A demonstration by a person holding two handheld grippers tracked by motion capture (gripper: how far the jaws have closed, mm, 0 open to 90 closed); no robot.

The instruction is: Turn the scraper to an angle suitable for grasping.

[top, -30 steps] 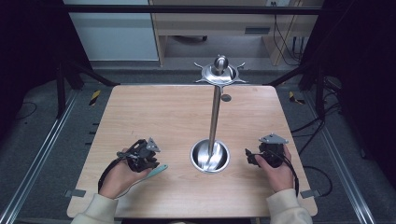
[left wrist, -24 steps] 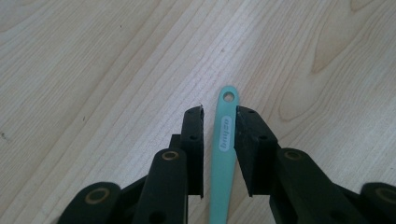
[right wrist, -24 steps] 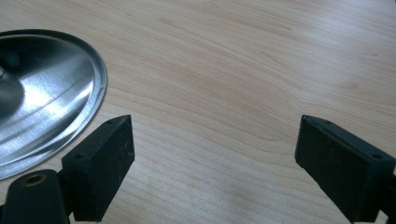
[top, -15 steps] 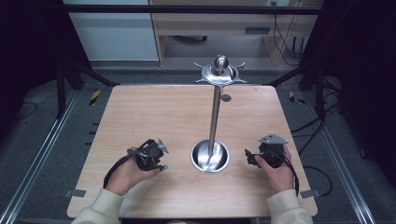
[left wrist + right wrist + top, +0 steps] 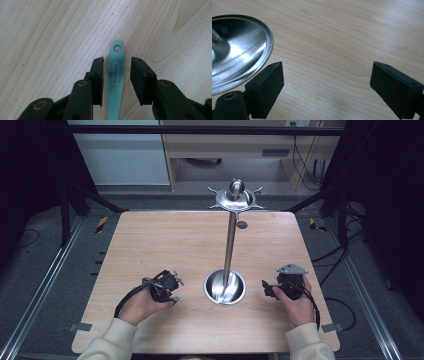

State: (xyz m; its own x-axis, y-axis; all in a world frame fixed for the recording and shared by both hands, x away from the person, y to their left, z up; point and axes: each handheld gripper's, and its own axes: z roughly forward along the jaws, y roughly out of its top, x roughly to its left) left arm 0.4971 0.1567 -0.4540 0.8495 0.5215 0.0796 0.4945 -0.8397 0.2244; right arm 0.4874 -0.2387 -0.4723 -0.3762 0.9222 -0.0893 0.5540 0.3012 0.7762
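Blocky black fingers [image 5: 98,75] parted astride flat teal plastic handle [image 5: 115,75]; right gripper [image 5: 325,87] wide apart over pale woodgrain.

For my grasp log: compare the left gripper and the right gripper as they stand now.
The left gripper has its jaws narrowly apart, straddling a flat teal plastic handle without visibly touching it; the right gripper gapes wide over bare wooden table. The right one sits beside the shiny steel stand base. Both are open and hand-held.

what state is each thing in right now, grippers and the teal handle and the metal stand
left gripper: open, jaws either side of the teal handle, not clamped
right gripper: open wide, nothing between the jaws
teal handle: flat on the table
metal stand: upright, round base on the table
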